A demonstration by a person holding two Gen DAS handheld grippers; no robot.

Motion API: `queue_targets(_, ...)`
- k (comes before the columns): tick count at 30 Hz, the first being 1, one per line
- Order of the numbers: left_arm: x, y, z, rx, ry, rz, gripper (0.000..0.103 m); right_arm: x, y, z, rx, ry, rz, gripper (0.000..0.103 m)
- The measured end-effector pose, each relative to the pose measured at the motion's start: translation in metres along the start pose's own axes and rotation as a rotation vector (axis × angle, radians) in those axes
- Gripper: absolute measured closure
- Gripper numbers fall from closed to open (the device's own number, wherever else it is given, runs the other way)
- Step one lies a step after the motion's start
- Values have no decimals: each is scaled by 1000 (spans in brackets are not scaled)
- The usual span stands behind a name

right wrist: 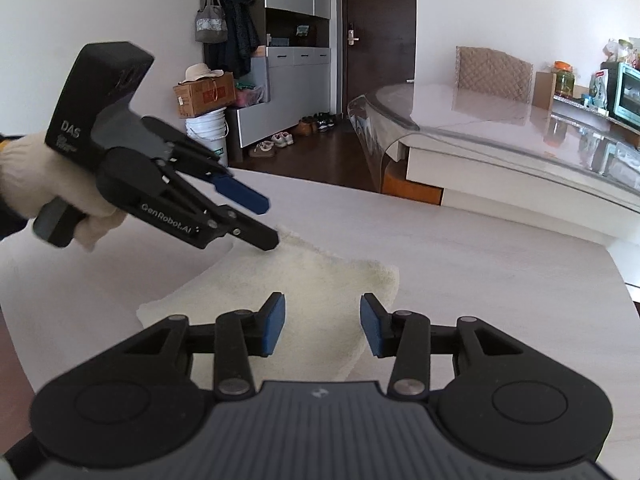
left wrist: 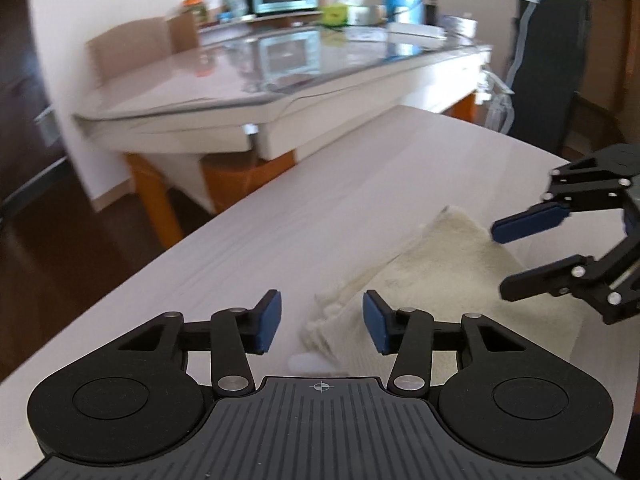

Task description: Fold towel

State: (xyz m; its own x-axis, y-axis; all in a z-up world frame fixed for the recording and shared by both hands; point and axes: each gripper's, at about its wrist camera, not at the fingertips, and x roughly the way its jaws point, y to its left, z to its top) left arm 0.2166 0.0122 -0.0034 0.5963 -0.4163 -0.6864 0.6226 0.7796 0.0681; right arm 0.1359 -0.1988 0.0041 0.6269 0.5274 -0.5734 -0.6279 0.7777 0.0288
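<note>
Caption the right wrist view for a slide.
Both grippers, right gripper and left gripper, jaws open, hover over a cream towel lying folded on the pale table.

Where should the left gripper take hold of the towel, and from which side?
Probably at the towel's near corner, where stacked edges fan out just ahead of the open left gripper. Come in low along the table, sliding one finger under the layers. The open right gripper hovers over the opposite edge.

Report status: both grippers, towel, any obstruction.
Left gripper open, empty, at the towel's edge. Right gripper open, empty, over it. Cream terry-cloth towel lies folded on the pale wooden table. No obstruction visible.
</note>
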Motion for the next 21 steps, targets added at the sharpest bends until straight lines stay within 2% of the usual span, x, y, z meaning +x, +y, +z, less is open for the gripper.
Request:
queue_targets(2, 3, -2, 1, 22, 6, -20, 84, 2, 0, -2, 2, 6, 0, 57)
queue_targets(4, 5, -5, 1, 40, 8, -23, 94, 3, 0, -3, 1, 14, -2, 57)
queue_targets(7, 3, -12, 1, 76, 9, -15, 99, 4, 1, -6, -3, 25, -6, 56)
queue_targets(15, -18, -7, -9, 24, -5, 69, 100, 5, 7, -4, -24, 24, -3, 56)
queue_targets(21, -23, -4, -10, -47, -33, 16, 100, 7, 6, -4, -8, 15, -10, 56)
